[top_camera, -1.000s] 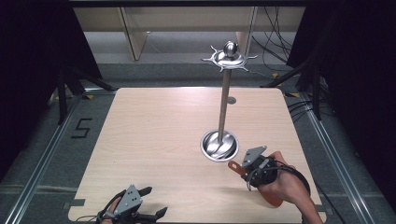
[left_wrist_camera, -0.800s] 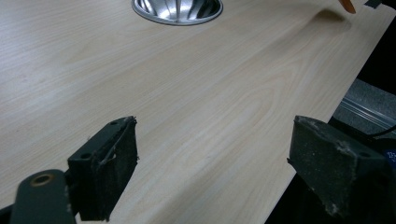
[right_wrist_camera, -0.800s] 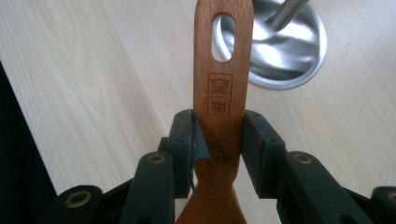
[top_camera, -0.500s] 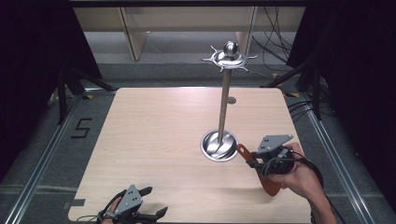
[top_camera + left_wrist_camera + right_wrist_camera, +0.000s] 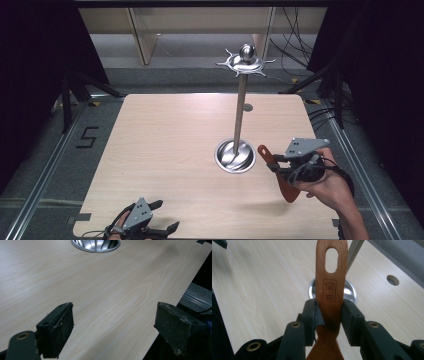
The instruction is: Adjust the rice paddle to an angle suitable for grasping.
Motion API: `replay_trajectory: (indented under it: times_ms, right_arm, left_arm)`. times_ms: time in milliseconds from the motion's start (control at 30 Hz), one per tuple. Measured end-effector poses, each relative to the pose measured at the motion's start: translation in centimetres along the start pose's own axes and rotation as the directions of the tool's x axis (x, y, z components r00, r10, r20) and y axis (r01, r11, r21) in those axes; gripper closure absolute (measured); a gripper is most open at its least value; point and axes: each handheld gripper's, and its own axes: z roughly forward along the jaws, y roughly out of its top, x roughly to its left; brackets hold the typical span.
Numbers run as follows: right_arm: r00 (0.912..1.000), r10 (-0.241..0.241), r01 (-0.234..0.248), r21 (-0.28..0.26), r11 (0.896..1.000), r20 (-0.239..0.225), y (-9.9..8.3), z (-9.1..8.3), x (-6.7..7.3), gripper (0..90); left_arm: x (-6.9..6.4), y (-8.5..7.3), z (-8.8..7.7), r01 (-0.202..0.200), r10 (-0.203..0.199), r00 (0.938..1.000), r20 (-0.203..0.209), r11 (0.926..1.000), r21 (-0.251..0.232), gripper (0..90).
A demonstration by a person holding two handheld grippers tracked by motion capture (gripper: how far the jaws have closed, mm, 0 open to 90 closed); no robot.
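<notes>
Right claw pinching wooden spatula near its handle hole; left claw spread, idle. Spatula may pivot and knock the hook stand.

left: you're gripping a black two-jaw gripper, grey plate | right: black gripper, grey plate, black cable trailing

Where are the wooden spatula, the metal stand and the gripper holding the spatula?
wooden spatula [image 5: 331,293], right gripper view, on the stamped handle below its slot.
metal stand [image 5: 240,112], high view, on the upright pole.
right gripper [image 5: 278,164], high view, where its jaws clamp the spatula.
</notes>
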Motion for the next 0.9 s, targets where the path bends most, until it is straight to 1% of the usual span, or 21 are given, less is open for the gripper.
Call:
replay_trajectory:
  times_ms: [33,67,100,133,200,233,267,367,400,433,467,533,567,600,633,667,700,733,833,867,900]
  right_arm:
    - [1.0,0.0,0.0,0.0,1.0,0.0,0.0,0.0,0.0,67.1]
    - [1.0,-0.001,0.001,-0.019,1.0,0.008,0.2,-0.3,-0.2,67.1]
    - [0.9998,0.018,-0.018,-0.029,0.999,0.012,0.2,-0.4,-0.2,67.1]
    - [0.9998,0.018,-0.018,-0.029,0.999,0.012,0.2,-0.4,-0.2,67.1]
    - [0.9997,0.012,-0.01,-0.056,0.998,0.023,0.5,-0.7,-0.5,67.1]
    - [0.9996,0.011,-0.01,-0.068,0.998,0.025,0.7,-0.9,-0.5,67.1]
    - [0.9995,0.024,-0.022,-0.069,0.997,0.022,0.9,-1.1,-0.6,67.1]
    - [0.9993,0.025,-0.022,-0.093,0.995,0.028,1.2,-1.2,-0.6,67.1]
    - [0.9992,0.03,-0.027,-0.111,0.993,0.025,1.5,-1.4,-0.8,67.1]
    - [0.9992,0.03,-0.027,-0.111,0.993,0.025,1.5,-1.4,-0.8,67.1]
    - [0.9986,0.041,-0.036,-0.144,0.989,0.033,1.8,-1.6,-1.0,67.1]
    - [0.9987,0.037,-0.031,-0.147,0.989,0.034,2.0,-1.8,-1.0,67.1]
    - [0.9987,0.042,-0.037,-0.157,0.987,0.029,2.1,-2.0,-1.1,67.1]
    - [0.9984,0.047,-0.041,-0.182,0.982,0.032,2.5,-2.3,-1.2,67.1]
    - [0.9984,0.047,-0.041,-0.182,0.982,0.032,2.5,-2.3,-1.2,67.1]
    - [0.9983,0.051,-0.045,-0.202,0.978,0.028,2.8,-2.8,-1.3,67.1]
    - [0.9983,0.051,-0.045,-0.202,0.978,0.028,2.8,-2.8,-1.3,67.1]
    - [0.998,0.053,-0.044,-0.223,0.974,0.034,3.1,-3.2,-1.3,67.1]
    - [0.9982,0.05,-0.041,-0.243,0.969,0.033,3.4,-3.4,-1.3,67.1]
    - [0.9976,0.05,-0.036,-0.259,0.965,0.048,3.5,-3.5,-1.3,67.1]
    - [0.9982,0.052,-0.042,-0.251,0.967,0.031,3.6,-3.6,-1.3,67.1]
  left_arm:
    - [0.0,0.0,0.0,0.0,0.0,1.0,0.0,1.0,0.0,14.9]
    - [0.1,0.0,0.0,-0.006,0.006,1.0,-0.006,1.0,0.007,14.9]
    - [0.1,0.0,0.0,0.002,-0.002,1.0,-0.002,1.0,0.0,14.9]
    - [0.1,0.0,0.0,0.002,-0.002,1.0,-0.002,1.0,0.0,14.9]
    - [0.1,0.0,0.0,-0.004,0.004,1.0,-0.002,0.9999,0.012,14.8]
    - [0.0,0.0,0.0,0.0,0.0,1.0,-0.002,1.0,0.005,14.9]
    - [0.1,0.0,0.0,-0.006,0.006,1.0,0.0,0.9999,0.013,14.9]
    - [0.0,0.0,0.1,0.0,0.0,1.0,-0.003,1.0,0.005,14.9]
    - [0.0,0.0,0.1,0.0,0.0,1.0,-0.003,1.0,0.005,14.9]
    - [0.1,0.0,0.0,-0.003,0.003,1.0,-0.005,1.0,0.006,14.9]
    - [0.1,0.0,0.0,-0.003,0.003,1.0,0.001,1.0,0.01,14.9]
    - [0.0,0.0,0.1,0.001,-0.001,1.0,-0.001,1.0,0.005,14.9]
    - [0.0,-0.1,0.1,0.005,-0.005,1.0,-0.004,1.0,0.004,14.9]
    - [0.0,0.0,0.1,-0.002,0.002,1.0,-0.003,1.0,0.005,14.9]
    - [0.0,0.0,0.1,-0.002,0.002,1.0,-0.003,1.0,0.005,14.9]
    - [0.0,0.0,0.1,0.007,-0.007,1.0,-0.002,1.0,0.005,14.9]
    - [0.0,0.0,0.1,0.007,-0.007,1.0,-0.002,1.0,0.005,14.9]
    - [-0.2,-0.1,0.1,0.03,-0.03,0.9995,-0.003,0.9995,0.004,14.9]
    - [-0.2,-0.1,0.2,0.029,-0.029,0.9996,-0.002,0.9996,0.005,14.9]
    - [-0.1,-0.1,0.1,0.02,-0.02,0.9998,-0.001,0.9998,0.007,14.9]
    - [0.0,0.0,0.1,-0.004,0.004,1.0,0.001,1.0,0.007,14.9]
